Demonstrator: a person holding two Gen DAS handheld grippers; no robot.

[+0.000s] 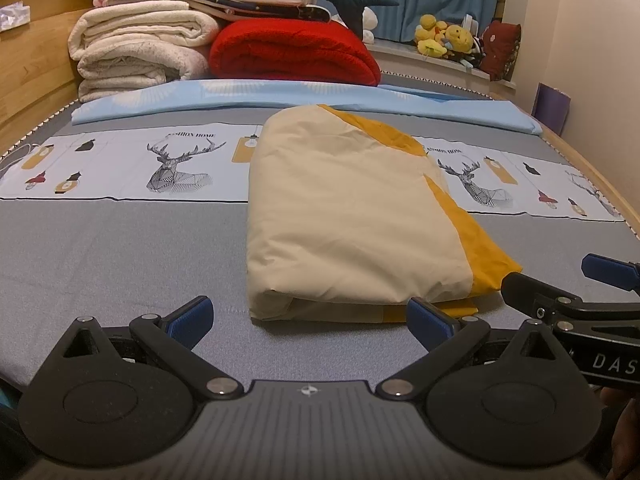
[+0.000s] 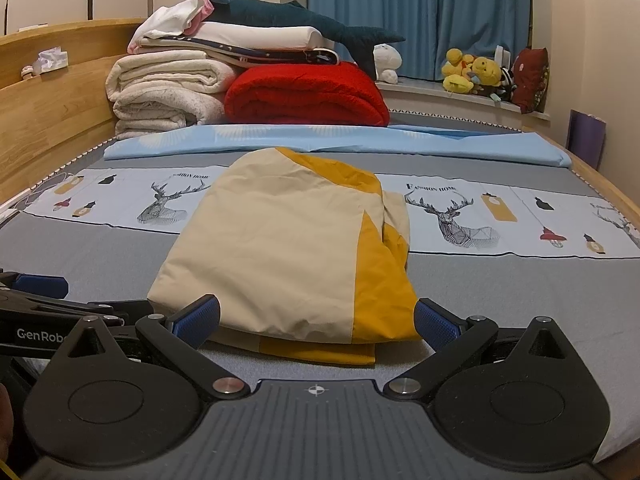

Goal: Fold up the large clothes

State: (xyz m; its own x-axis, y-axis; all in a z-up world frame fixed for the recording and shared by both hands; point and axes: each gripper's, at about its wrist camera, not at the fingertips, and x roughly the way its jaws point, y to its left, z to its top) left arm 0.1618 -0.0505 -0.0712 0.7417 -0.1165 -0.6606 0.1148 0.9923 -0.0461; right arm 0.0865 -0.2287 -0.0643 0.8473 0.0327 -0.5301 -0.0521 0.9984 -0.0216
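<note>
Near edge of bed (image 2: 100, 264) open; far edge blocked.
Bare grey sheet is left either side of the folded garment (image 2: 280, 240). The far edge is walled off by stacked blankets (image 2: 168, 92) and a red blanket (image 2: 308, 94); the headboard (image 2: 48, 120) closes the left edge.

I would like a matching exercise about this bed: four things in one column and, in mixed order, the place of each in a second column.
Things:
1. cream and yellow folded cloth
2. red blanket
3. dark teal plush shark
4. yellow plush toys

Places:
A. on the window ledge, before the blue curtain
B. on top of the stacked bedding
C. at the head of the bed, right of the white folded blankets
D. flat on the bed, just ahead of both open grippers

Pairs: 1-D, 2-C, 3-B, 4-A
</note>
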